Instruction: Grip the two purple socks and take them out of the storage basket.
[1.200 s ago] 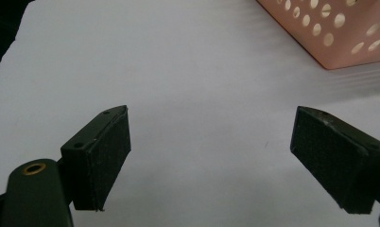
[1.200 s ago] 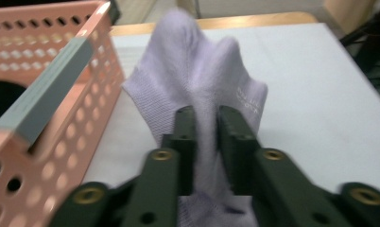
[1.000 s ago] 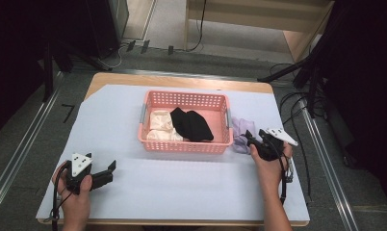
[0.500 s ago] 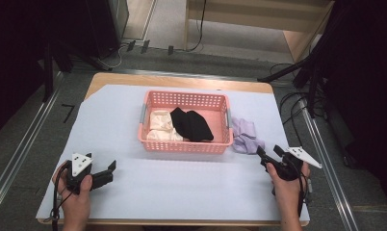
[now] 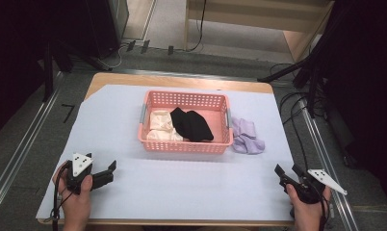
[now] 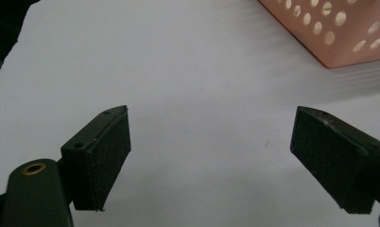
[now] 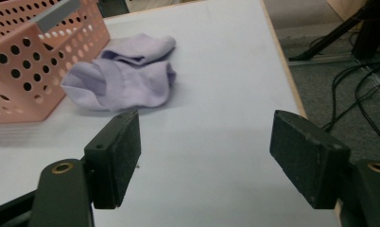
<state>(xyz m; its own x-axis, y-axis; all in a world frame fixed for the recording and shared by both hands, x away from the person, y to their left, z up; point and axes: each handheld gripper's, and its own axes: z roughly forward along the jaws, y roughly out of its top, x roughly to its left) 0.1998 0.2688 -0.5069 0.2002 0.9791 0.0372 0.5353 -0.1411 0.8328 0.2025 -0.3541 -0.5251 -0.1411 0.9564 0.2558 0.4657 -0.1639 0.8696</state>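
The left gripper (image 6: pixel 211 161) has its jaws spread wide over bare white table covering (image 6: pixel 178 71), gripping nothing. The right gripper (image 7: pixel 204 161) is equally wide and empty (at the frame's lower right in the high view). Beyond it lies a crumpled lilac fabric sock (image 7: pixel 124 73), touching the pink perforated plastic basket (image 5: pixel 184 144), which holds a black cloth (image 5: pixel 191 125) and cream cloth (image 5: pixel 160 127).
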